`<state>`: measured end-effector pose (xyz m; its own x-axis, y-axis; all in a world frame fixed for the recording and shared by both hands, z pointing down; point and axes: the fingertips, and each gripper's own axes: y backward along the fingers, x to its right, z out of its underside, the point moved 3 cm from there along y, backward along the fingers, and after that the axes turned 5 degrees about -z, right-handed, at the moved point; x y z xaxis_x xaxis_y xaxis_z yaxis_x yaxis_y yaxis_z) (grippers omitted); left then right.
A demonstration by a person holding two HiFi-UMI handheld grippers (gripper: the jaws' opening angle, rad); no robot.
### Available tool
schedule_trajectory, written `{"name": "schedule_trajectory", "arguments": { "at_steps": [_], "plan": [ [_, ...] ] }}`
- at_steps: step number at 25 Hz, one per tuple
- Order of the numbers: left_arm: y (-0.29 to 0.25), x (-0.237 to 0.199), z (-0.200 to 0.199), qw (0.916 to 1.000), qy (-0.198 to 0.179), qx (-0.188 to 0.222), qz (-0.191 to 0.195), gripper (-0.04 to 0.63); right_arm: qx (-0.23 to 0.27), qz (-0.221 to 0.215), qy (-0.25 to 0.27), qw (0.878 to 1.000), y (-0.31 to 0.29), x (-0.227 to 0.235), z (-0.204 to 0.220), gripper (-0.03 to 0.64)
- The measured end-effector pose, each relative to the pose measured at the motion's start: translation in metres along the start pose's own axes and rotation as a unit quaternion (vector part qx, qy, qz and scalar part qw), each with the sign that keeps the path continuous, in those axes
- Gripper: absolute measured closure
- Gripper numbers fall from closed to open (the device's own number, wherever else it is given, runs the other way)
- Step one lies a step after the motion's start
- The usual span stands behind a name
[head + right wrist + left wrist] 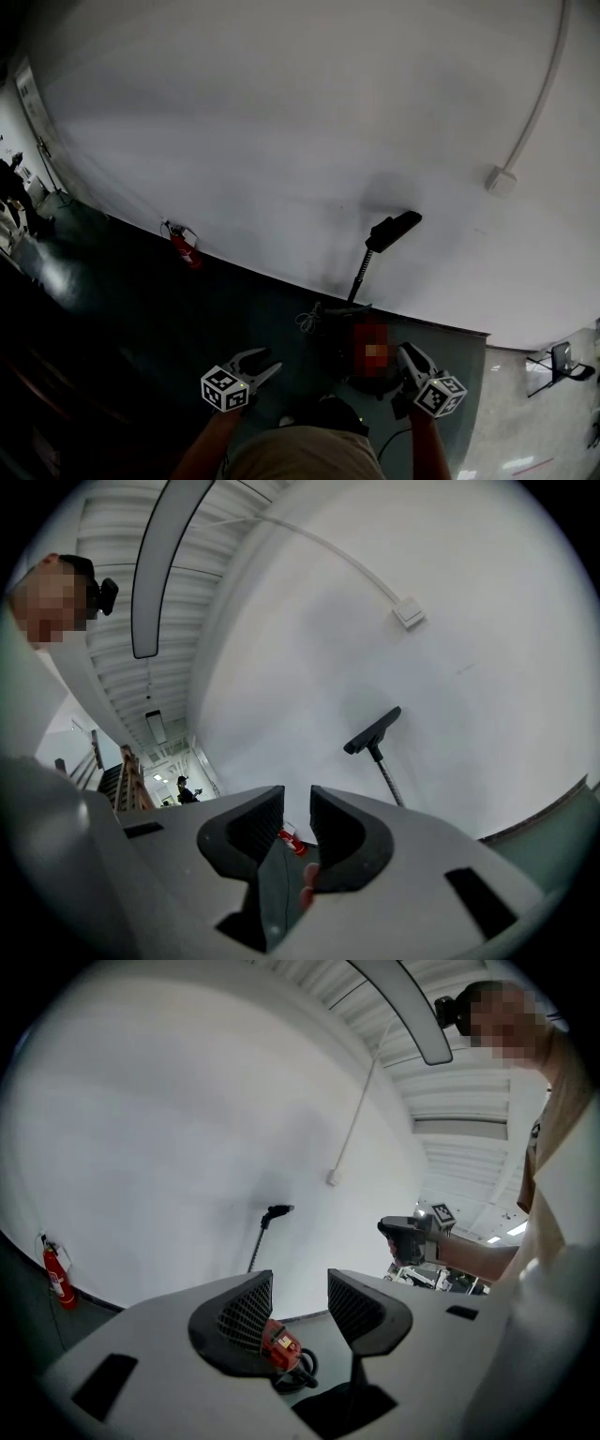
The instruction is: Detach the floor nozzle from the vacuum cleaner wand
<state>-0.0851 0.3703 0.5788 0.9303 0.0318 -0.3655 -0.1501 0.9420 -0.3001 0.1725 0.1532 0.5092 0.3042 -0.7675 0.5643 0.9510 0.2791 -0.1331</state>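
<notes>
The place looks like an industrial hall or workshop. It has a ribbed metal ceiling, a long strip lamp, a bare white wall with surface conduit, a fire extinguisher and a dark green floor.

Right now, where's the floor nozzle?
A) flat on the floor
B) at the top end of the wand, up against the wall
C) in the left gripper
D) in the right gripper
B: the floor nozzle sits at the upper end of the wand, which leans on the white wall.

The floor nozzle is matt black, the wall smooth, matt white.
</notes>
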Motion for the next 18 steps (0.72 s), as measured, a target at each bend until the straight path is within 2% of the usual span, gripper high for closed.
{"name": "schedule_trajectory", "arguments": {
  "at_steps": [5,9,18],
  "plan": [
    [-0.040,-0.009,-0.032,0.9999,0.006,0.005,-0.010,0.410,-0.007,0.004,-0.011,1.000,-0.024,0.045,-0.024,0.526],
    [-0.065,-0.022,-0.055,0.9997,0.012,0.004,-0.022,0.410,-0.006,-0.005,-0.017,1.000,-0.046,0.063,-0.050,0.526],
    [-0.132,-0.016,-0.073,0.9997,0.011,-0.010,-0.017,0.410,-0.014,-0.012,-0.026,0.999,-0.069,0.110,-0.076,0.526]
  ]
}}
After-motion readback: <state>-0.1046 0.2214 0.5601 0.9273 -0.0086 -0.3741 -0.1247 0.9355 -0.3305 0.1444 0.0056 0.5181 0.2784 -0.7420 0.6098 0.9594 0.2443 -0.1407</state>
